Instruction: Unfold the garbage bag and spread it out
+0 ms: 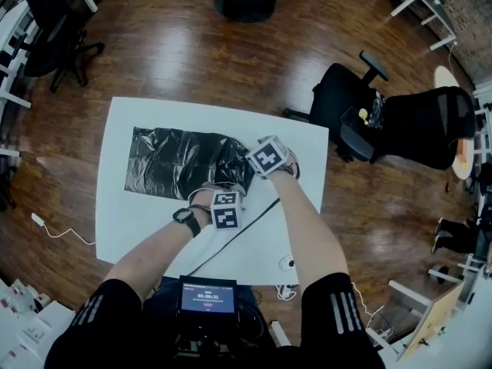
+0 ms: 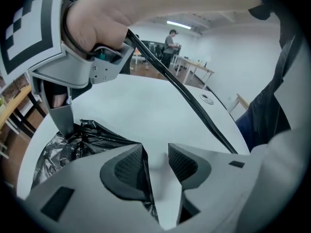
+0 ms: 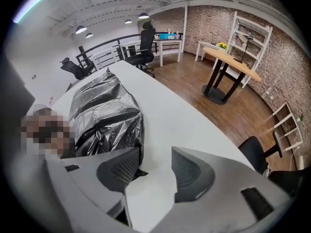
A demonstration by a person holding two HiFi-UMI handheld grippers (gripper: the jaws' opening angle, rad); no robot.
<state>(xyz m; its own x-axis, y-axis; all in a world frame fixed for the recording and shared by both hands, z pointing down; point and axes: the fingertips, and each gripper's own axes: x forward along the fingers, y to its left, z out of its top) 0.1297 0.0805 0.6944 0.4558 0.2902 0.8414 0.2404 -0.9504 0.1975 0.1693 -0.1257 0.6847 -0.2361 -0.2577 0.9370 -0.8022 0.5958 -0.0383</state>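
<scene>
Head view for the layout: find the garbage bag (image 1: 173,164) lying black and crumpled on the white table (image 1: 292,141), partly opened out to the left, with its right end bunched beneath both tools. Judge the step in hand as taking hold of that bunched end to draw it flat.

Bring the left gripper (image 2: 155,164) down over a single loose layer, not the whole wad, and close only once film sits between both pads. Do likewise with the right gripper (image 3: 156,166). Then draw the two apart and outward, low along the table and slowly, to spare the thin film from tearing or slipping free. Keep clear of the black cable (image 1: 246,228) crossing the table near the hands.

Note both pairs of jaws standing apart, clamped on nothing, with bare white table in each gap. See in the left gripper view the bag heaped to the left, and a dark strip of film along the inner side of the left jaw, touching that one pad at most. See in the right gripper view the bag stretching away on the left, with its near edge tucked just beside and under the left jaw, short of the gap.
</scene>
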